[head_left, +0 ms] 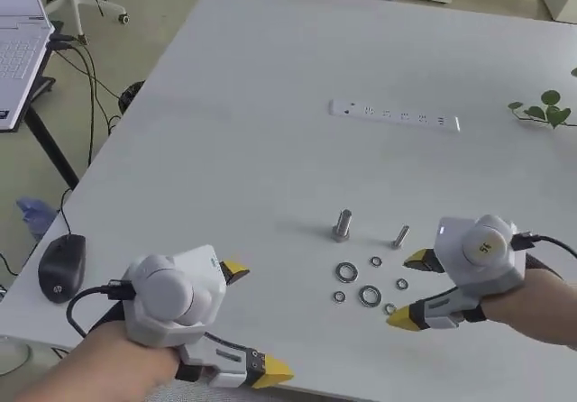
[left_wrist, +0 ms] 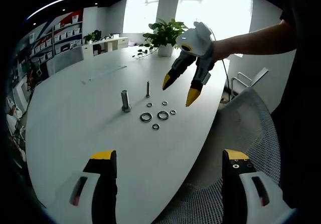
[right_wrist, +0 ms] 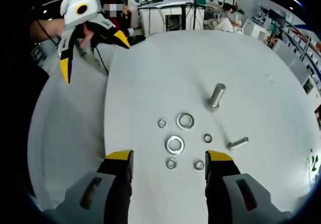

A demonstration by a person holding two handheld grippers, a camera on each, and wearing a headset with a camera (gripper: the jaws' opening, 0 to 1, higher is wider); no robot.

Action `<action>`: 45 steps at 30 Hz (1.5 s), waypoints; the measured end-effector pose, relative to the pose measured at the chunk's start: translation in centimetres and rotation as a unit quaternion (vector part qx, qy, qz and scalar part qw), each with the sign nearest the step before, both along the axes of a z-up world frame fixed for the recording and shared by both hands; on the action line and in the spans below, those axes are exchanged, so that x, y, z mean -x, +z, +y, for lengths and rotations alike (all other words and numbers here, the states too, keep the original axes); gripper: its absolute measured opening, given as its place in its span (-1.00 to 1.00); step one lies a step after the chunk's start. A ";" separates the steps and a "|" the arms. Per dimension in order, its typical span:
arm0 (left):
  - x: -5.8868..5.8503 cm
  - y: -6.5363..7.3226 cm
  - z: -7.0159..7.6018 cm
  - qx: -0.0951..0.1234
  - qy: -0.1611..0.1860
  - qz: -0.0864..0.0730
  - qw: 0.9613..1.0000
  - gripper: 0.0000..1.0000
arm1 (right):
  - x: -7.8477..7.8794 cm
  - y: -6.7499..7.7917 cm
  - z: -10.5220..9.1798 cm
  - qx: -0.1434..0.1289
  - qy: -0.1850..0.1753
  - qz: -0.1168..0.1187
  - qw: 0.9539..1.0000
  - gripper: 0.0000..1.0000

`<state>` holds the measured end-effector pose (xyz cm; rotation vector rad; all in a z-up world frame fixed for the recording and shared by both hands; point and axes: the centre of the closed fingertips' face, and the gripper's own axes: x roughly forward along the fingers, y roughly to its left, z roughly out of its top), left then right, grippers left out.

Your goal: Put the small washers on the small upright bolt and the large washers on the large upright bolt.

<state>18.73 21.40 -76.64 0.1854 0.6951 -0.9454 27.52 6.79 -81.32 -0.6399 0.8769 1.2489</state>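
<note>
On the white table (head_left: 270, 77), a power strip (head_left: 394, 115) lies toward the far side, and a black mouse (head_left: 61, 265) sits by the near left edge. The left gripper (head_left: 255, 321) hangs over the near edge, its jaws spread wide with nothing between them. The right gripper (head_left: 407, 290) is held in the air just beside the washers, its jaws also wide apart and empty. Between the power strip and the grippers, the large bolt (head_left: 343, 225) stands upright on its head. The small bolt (head_left: 400, 236) is a little to its right, and it looks upright in the left gripper view. In front of the bolts, six washers lie flat on the table top, spread apart. The two large washers (head_left: 346, 270) are in the middle of the group, and the four small washers (head_left: 376, 261) are scattered around them.
</note>
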 end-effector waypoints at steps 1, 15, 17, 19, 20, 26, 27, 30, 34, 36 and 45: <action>0.1 -0.1 0.0 -0.001 -0.001 0.001 1.000 0.73 | -0.1 0.0 0.1 0.001 0.001 0.001 1.000 0.15; 0.5 -0.1 0.0 -0.005 -0.007 0.003 1.000 0.70 | -0.3 -3.1 1.1 0.055 0.046 -0.006 0.997 -0.04; 0.5 -0.2 0.0 -0.004 -0.007 0.004 1.000 0.70 | -0.4 -3.3 1.2 0.055 0.045 -0.003 0.997 -0.06; 0.6 -0.4 0.1 -0.005 -0.006 0.005 1.000 0.69 | -0.6 -3.7 1.2 0.057 0.045 -0.001 0.997 -0.07; 0.6 -0.5 0.2 -0.006 -0.006 0.007 1.000 0.69 | -0.6 -3.8 1.2 0.061 0.048 -0.002 0.997 -0.08; 0.7 -0.7 0.4 -0.010 -0.015 0.007 1.000 0.66 | -0.6 -4.7 1.6 0.076 0.057 -0.001 0.996 -0.13; 0.7 -0.7 0.5 -0.012 -0.016 0.006 1.000 0.66 | -0.6 -4.8 1.6 0.079 0.059 -0.002 0.995 -0.13; 0.5 -0.6 0.7 -0.013 -0.016 0.004 1.000 0.66 | -0.6 -5.3 1.7 0.090 0.065 -0.005 0.994 -0.15; 0.4 -0.6 0.9 -0.012 -0.014 0.004 1.000 0.65 | -0.6 -5.8 1.7 0.102 0.068 -0.006 0.992 -0.18; 0.5 -0.6 0.9 -0.012 -0.015 0.005 1.000 0.64 | -0.6 -5.9 1.8 0.103 0.070 -0.004 0.992 -0.19; 0.6 -0.7 1.1 -0.016 -0.020 0.003 1.000 0.64 | -0.8 -6.3 1.5 0.115 0.072 -0.011 0.991 -0.20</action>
